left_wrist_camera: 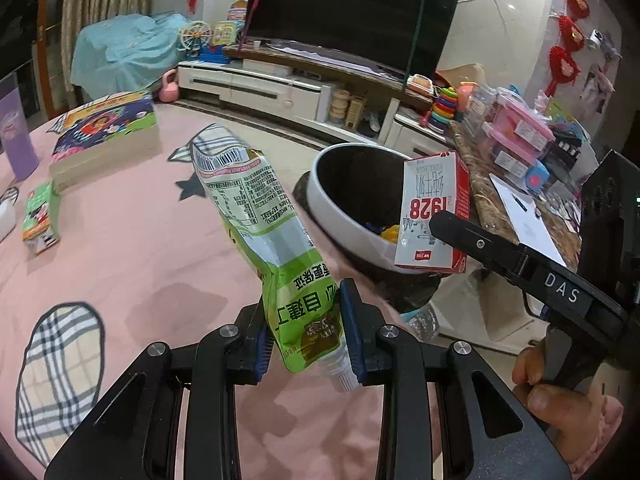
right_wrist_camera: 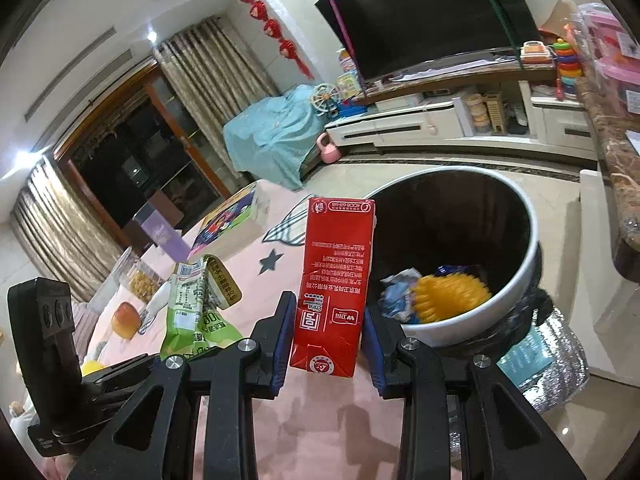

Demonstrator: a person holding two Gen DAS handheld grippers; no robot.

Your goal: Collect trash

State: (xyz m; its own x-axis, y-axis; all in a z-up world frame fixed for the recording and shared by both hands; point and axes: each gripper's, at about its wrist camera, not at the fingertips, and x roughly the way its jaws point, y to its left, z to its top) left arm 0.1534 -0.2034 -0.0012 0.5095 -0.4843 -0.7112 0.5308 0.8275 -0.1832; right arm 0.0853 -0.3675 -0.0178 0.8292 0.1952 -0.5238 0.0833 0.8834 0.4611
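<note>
A: Where does the green pouch (left_wrist_camera: 267, 240) sit against the left gripper (left_wrist_camera: 306, 334)?

B: Its lower end, near the white spout, is pinched between the two blue pads (left_wrist_camera: 351, 322). The rest rises out past the fingertips. The long axis runs from the spout, near and low, up and away to the left, where the crumpled sealed end with the barcode leans over the pink tablecloth (left_wrist_camera: 120, 264).

A: And the red milk carton (right_wrist_camera: 334, 280)?

B: The right gripper (right_wrist_camera: 326, 328) clamps it by its near end, one pad on each side face. It stands roughly upright along the fingers, print upside down, its far end pointing towards the television (right_wrist_camera: 432, 12).

A: Where is that relative to the bin?

B: The carton is held just left of the white-rimmed trash bin (right_wrist_camera: 532, 252), at its near edge; in the left view it overlaps the rim. Inside the bin lie a yellow spiky ball (right_wrist_camera: 448, 294) and some crumpled wrappers.

A: Anything else on the table?

B: A small green carton (left_wrist_camera: 40, 218) and a picture-book box (left_wrist_camera: 106, 132), far left.
</note>
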